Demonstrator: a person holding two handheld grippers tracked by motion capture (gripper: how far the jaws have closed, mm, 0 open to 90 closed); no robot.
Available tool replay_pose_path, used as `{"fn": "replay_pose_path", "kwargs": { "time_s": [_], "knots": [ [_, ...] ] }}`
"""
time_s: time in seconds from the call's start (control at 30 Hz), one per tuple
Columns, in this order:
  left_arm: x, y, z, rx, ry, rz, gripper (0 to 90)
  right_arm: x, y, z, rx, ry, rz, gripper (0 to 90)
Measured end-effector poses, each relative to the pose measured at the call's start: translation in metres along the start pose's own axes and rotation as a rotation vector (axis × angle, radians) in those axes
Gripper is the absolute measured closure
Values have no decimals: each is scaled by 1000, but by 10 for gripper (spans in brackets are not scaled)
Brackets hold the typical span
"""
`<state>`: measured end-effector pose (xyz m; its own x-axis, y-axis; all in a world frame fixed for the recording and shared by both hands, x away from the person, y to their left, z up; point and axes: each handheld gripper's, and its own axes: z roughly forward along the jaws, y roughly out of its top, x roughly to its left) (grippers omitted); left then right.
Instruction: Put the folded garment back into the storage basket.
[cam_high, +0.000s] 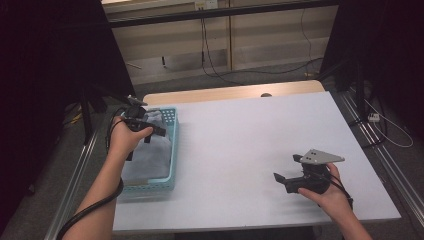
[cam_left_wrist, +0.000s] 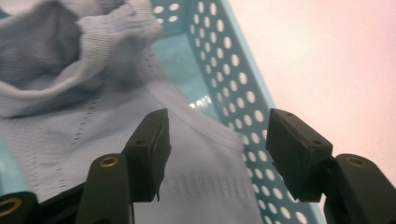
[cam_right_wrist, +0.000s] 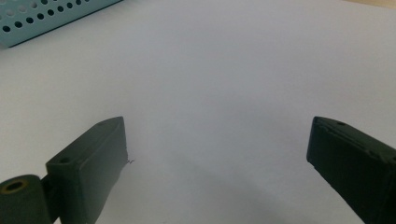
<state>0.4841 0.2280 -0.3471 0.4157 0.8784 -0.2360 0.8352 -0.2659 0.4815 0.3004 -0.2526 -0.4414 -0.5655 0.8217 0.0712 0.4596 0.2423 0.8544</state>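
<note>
Jaws of both grippers apart: left gripper (cam_left_wrist: 217, 154) over garment (cam_left_wrist: 60, 116) in basket (cam_left_wrist: 233, 84) (apparently untouched), right gripper (cam_right_wrist: 217, 158) above bare table (cam_right_wrist: 224, 70).

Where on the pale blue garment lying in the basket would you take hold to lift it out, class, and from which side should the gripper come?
Grip the raised, bunched ribbed fold of the garment at the basket's far end. It stands above the flat cloth, so jaws can probably close around it. Come from above: the basket's perforated walls block a sideways approach. The left gripper hangs open over it, nothing pinched.
</note>
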Motion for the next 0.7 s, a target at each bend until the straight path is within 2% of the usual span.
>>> {"fn": "replay_pose_path", "kwargs": {
  "time_s": [0.2,0.37,0.53,0.7],
  "knots": [
    [-12,1,7,6,-22,14,357,-3,0,-1,8,7,8,49],
    [-22,3,10,7,-45,48,331,-5,-1,-2,6,8,12,49],
    [-28,5,12,4,-79,46,308,-6,-1,-2,8,11,13,48],
    [-35,5,12,6,-82,64,297,-5,-1,-1,9,17,14,46]
  ]
}}
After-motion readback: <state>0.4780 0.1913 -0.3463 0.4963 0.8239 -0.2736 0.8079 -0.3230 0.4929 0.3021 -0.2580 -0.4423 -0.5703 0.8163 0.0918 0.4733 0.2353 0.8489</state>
